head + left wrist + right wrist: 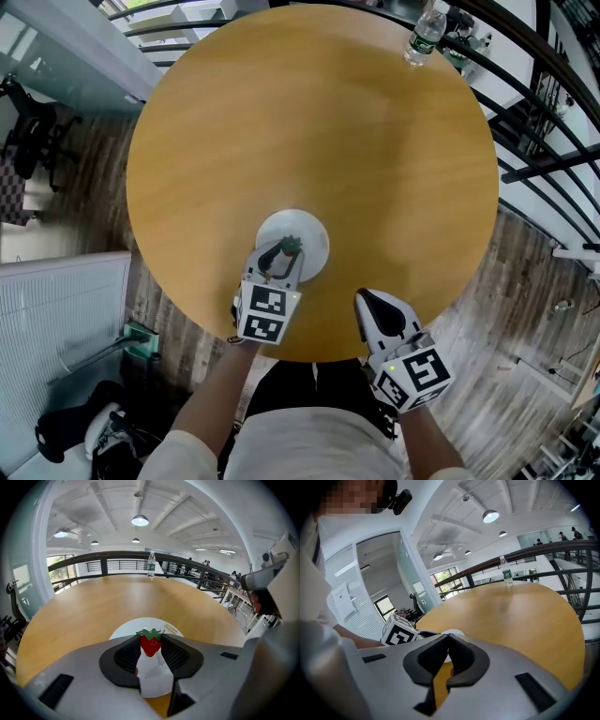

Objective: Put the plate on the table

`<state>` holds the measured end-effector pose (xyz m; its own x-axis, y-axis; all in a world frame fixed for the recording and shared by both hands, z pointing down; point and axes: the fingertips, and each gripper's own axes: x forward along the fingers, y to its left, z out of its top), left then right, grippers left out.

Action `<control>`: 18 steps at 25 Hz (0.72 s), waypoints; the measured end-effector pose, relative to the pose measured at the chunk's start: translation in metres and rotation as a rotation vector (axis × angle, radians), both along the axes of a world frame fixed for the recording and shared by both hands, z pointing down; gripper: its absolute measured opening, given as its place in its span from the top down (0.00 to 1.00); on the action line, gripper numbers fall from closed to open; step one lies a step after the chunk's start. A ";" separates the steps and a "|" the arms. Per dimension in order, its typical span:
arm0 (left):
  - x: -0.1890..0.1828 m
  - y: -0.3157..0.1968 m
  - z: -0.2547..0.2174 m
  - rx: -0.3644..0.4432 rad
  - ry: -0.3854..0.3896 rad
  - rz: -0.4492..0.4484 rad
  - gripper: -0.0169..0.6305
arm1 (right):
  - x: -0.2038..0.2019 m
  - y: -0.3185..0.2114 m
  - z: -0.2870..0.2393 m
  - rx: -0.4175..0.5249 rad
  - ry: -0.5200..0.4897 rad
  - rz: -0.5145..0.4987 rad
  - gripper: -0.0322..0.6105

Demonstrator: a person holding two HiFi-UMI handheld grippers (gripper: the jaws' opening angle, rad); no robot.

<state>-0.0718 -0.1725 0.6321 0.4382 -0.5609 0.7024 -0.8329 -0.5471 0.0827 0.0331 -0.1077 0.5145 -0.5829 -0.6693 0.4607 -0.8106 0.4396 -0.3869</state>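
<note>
You had one round table (375, 141) of smooth, pale wood grain in front of you. One plain white plate (314, 232), round and shallow with a matte face, lay flat on it near your edge. Your left hand-held gripper (282, 255) was closed on the plate's near rim, its dark ribbed pads pressing white material from both sides. One small red strawberry shape (150, 645) with green leaves stood at the jaw tips; I could not tell whether it was printed or a separate piece. Your right hand-held gripper (367, 302) hung over the table's near edge, just beside the left one. Its jaws were narrowed until the tips met, and nothing was between them. One clear plastic bottle (427, 33) with a green label stood upright at the far rim, well apart from the plate.
</note>
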 end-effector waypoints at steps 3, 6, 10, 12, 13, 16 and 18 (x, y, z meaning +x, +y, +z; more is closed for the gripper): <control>0.003 0.000 0.006 -0.009 -0.007 0.004 0.75 | 0.002 0.000 0.002 -0.016 -0.022 0.006 0.91; 0.004 0.001 0.011 -0.020 -0.028 0.012 0.75 | 0.002 0.000 0.002 -0.024 -0.031 0.009 0.91; 0.004 0.002 0.015 -0.034 -0.032 0.008 0.75 | 0.003 -0.002 0.003 -0.024 -0.029 0.005 0.91; 0.005 0.002 0.017 -0.038 -0.038 0.009 0.75 | 0.004 -0.003 0.004 -0.025 -0.029 0.004 0.91; 0.005 0.002 0.018 -0.040 -0.043 0.011 0.75 | 0.004 -0.004 0.003 -0.024 -0.029 0.004 0.91; 0.005 0.003 0.019 -0.044 -0.049 0.011 0.75 | 0.003 -0.004 0.003 -0.025 -0.031 0.003 0.91; 0.005 0.003 0.021 -0.047 -0.052 0.009 0.75 | 0.002 -0.004 0.002 -0.028 -0.032 0.002 0.91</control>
